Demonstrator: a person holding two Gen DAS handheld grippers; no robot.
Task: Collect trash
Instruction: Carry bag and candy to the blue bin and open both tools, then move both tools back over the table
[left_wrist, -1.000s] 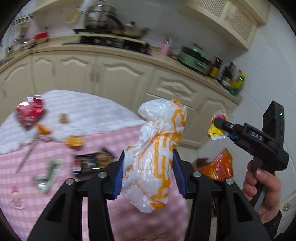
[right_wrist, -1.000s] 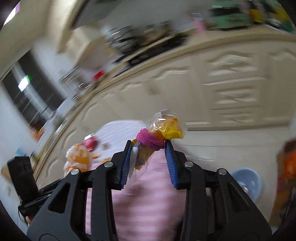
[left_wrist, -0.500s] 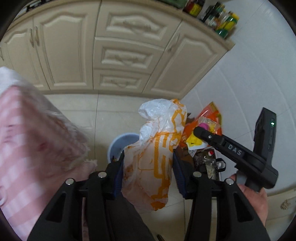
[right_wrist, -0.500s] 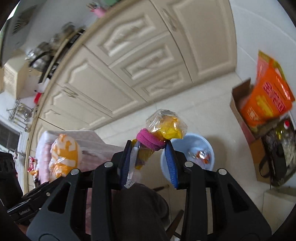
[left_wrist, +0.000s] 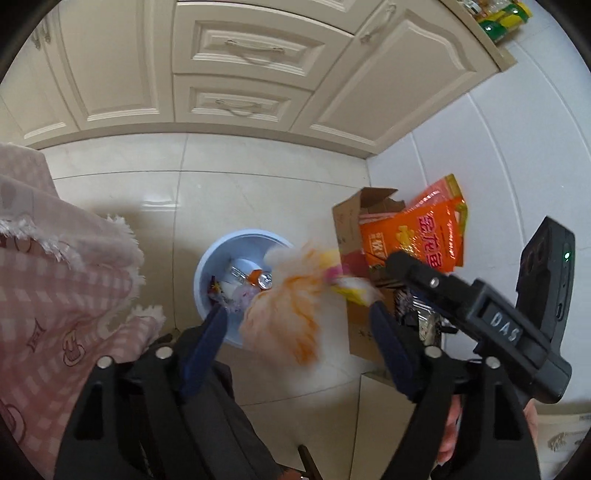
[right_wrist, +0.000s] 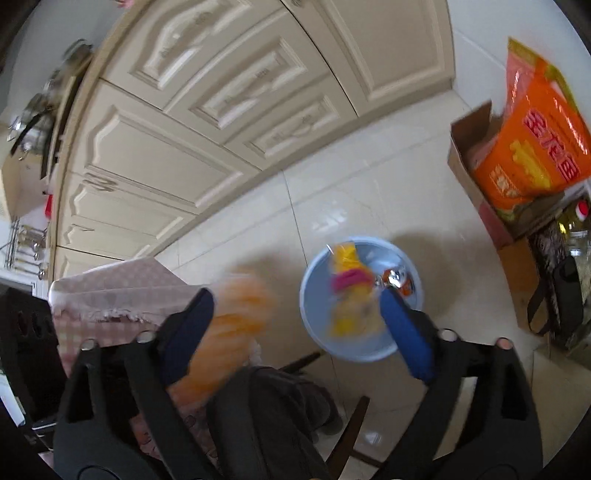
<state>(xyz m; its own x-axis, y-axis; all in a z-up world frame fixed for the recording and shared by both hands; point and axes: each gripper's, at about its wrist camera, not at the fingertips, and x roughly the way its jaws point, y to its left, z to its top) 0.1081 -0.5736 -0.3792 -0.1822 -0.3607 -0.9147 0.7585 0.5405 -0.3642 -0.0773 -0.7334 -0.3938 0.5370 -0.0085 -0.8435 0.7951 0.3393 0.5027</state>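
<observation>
A light blue bin (left_wrist: 207, 273) stands on the tiled floor with trash inside; it also shows in the right wrist view (right_wrist: 310, 306). My left gripper (left_wrist: 299, 328) is open, and the orange-and-white plastic bag (left_wrist: 288, 317) is blurred in the air between its fingers, falling free above the bin's right side. My right gripper (right_wrist: 295, 317) is open, and the yellow wrapper with a pink band (right_wrist: 349, 291) is blurred, falling over the bin. The bag shows in the right wrist view (right_wrist: 229, 325) too.
A cardboard box (left_wrist: 351, 243) with an orange package (left_wrist: 417, 236) stands right of the bin against the white wall. Cream cabinets (left_wrist: 236, 62) line the back. The pink checked tablecloth (left_wrist: 55, 295) hangs at the left. A dark chair seat (right_wrist: 273, 406) lies below.
Both grippers opened wide. The plastic bag and the yellow wrapper left the fingers and are dropping toward the blue bin. Both views tilted further down at the floor.
</observation>
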